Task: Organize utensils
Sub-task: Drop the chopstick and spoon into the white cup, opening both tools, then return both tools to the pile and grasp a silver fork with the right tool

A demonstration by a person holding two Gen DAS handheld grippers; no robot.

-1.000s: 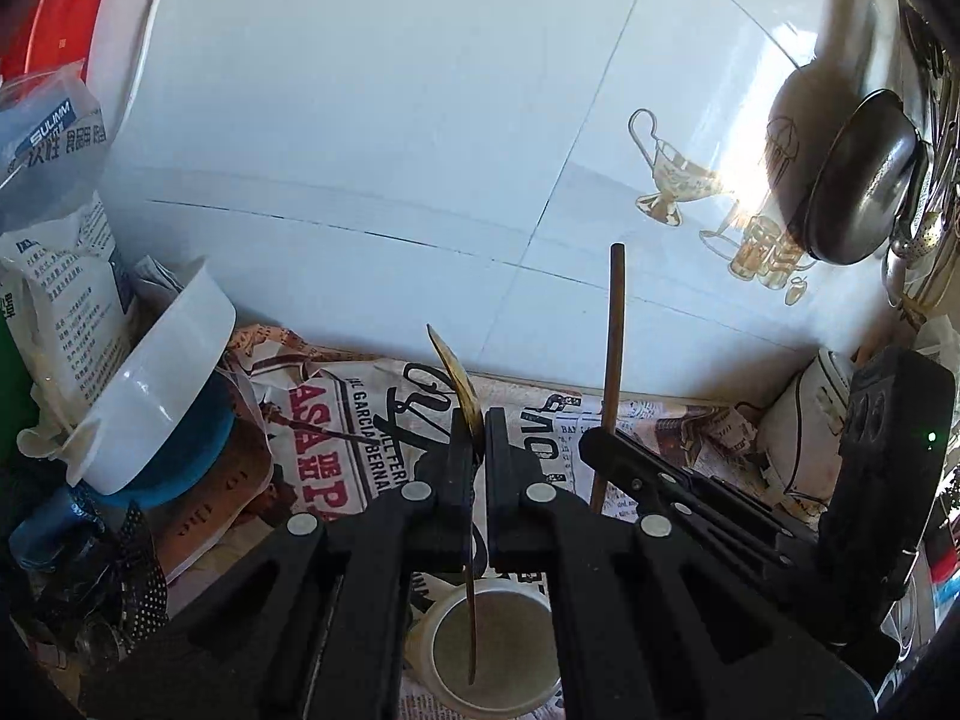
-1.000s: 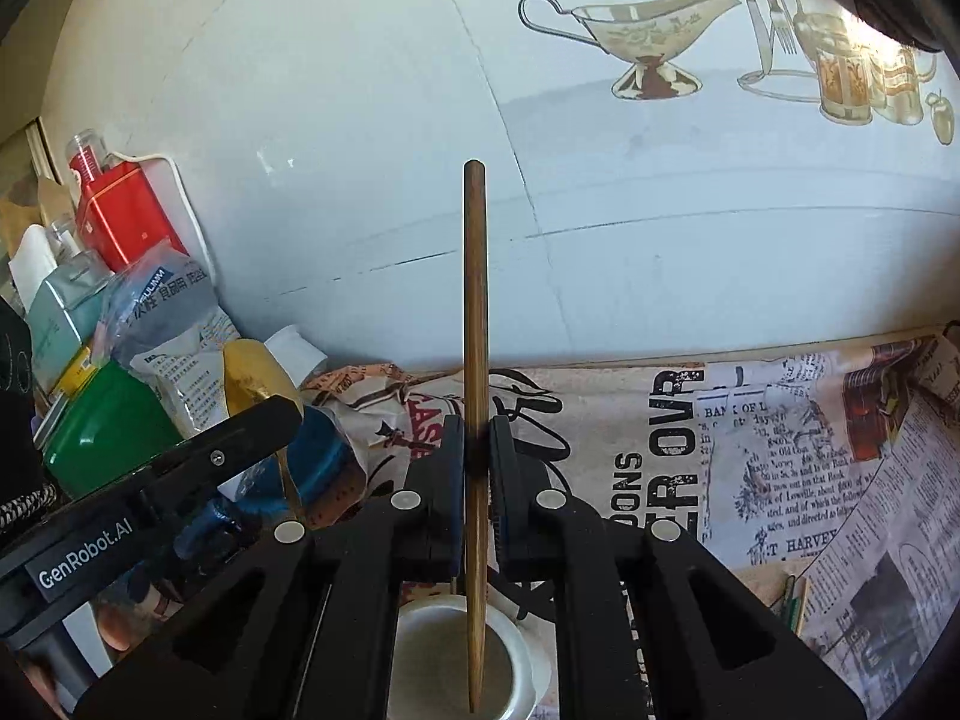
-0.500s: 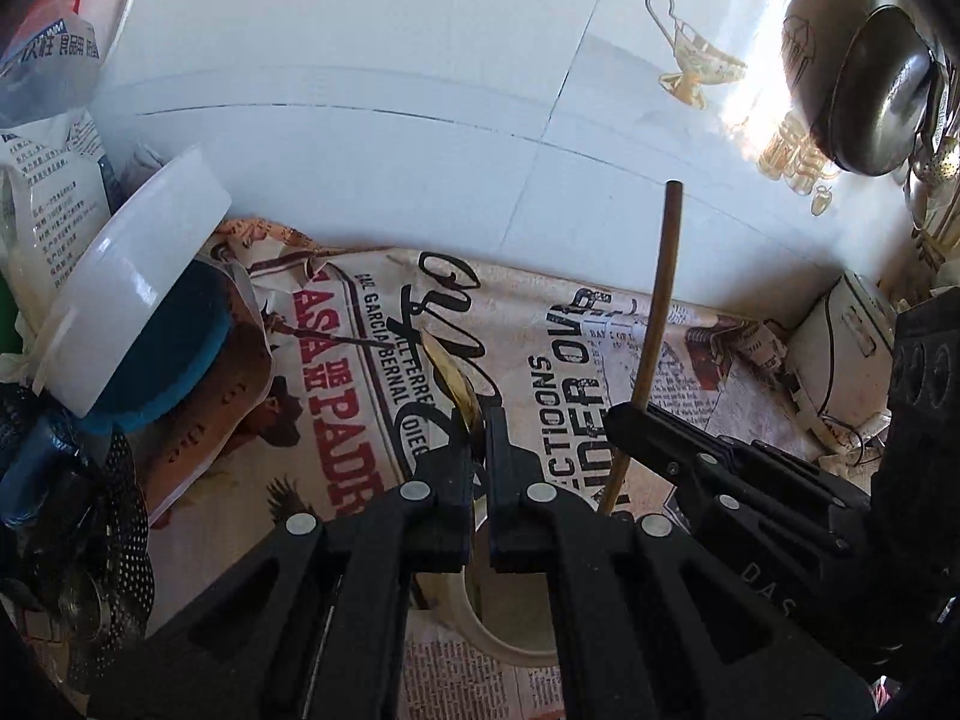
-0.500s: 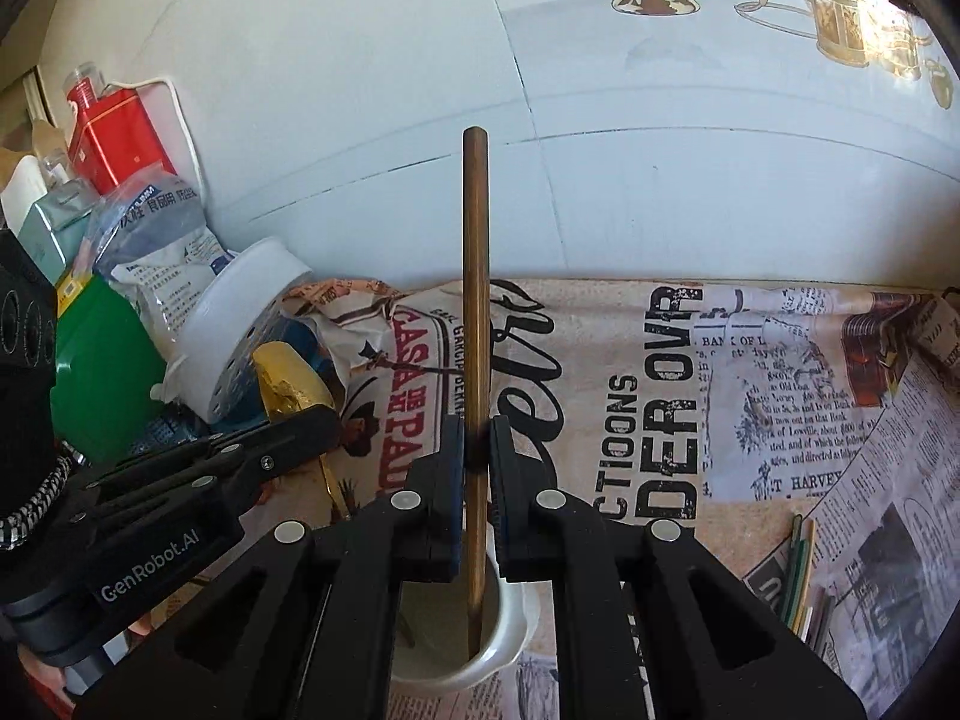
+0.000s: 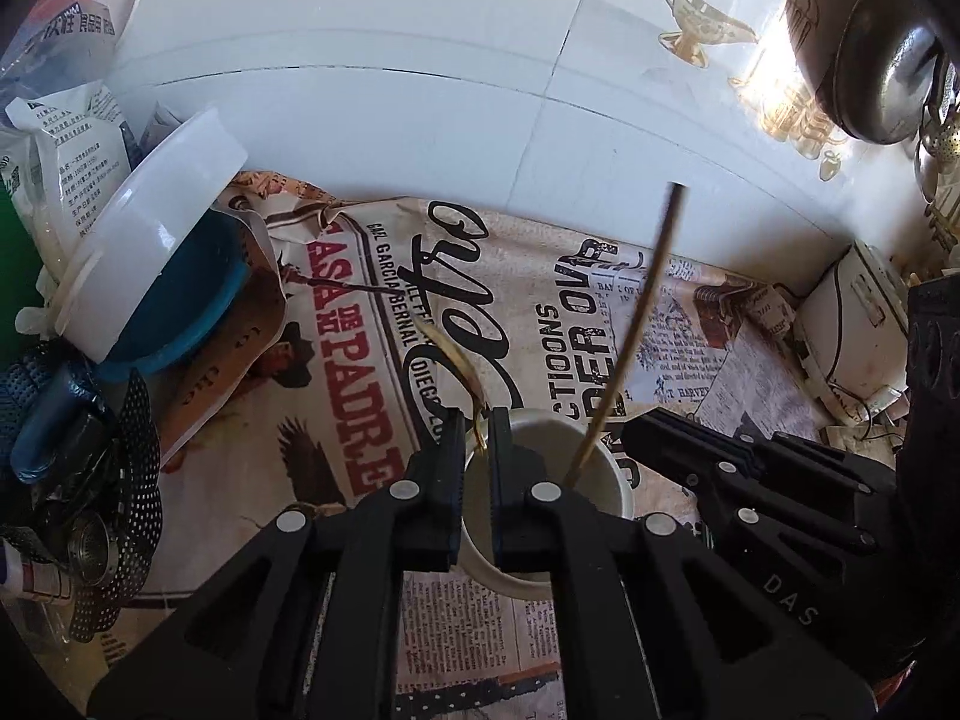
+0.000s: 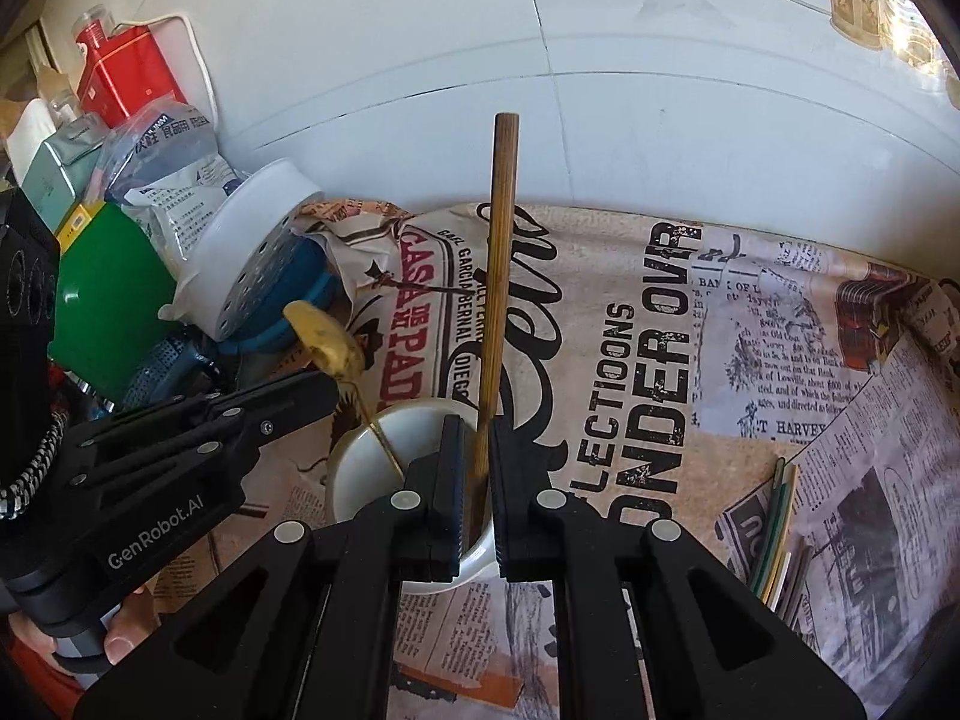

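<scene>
Over the white cup (image 5: 543,516) on the newsprint-covered counter (image 6: 750,372), both claws now lower and tipped further down than a second ago, with more counter and less tiled wall in view. Left claw (image 5: 477,438) with jaws easing apart, the gold spoon (image 6: 327,339) between them, bowl end up and thin handle reaching down into the cup; whether the pads press it cannot be told from the left wrist view. A second ago clamped tight on that spoon above the cup. Right claw (image 6: 477,462) pinched on the wooden chopstick (image 6: 498,276), upright, lower end inside the cup, deeper than before. Cup closer and larger in both views, earlier only a sliver at the bottom edge. To the left, white perforated tub (image 6: 252,252) tilted against a blue bowl (image 5: 186,312), unchanged. Coloured sticks (image 6: 774,540) lying at the right on the paper.
</scene>
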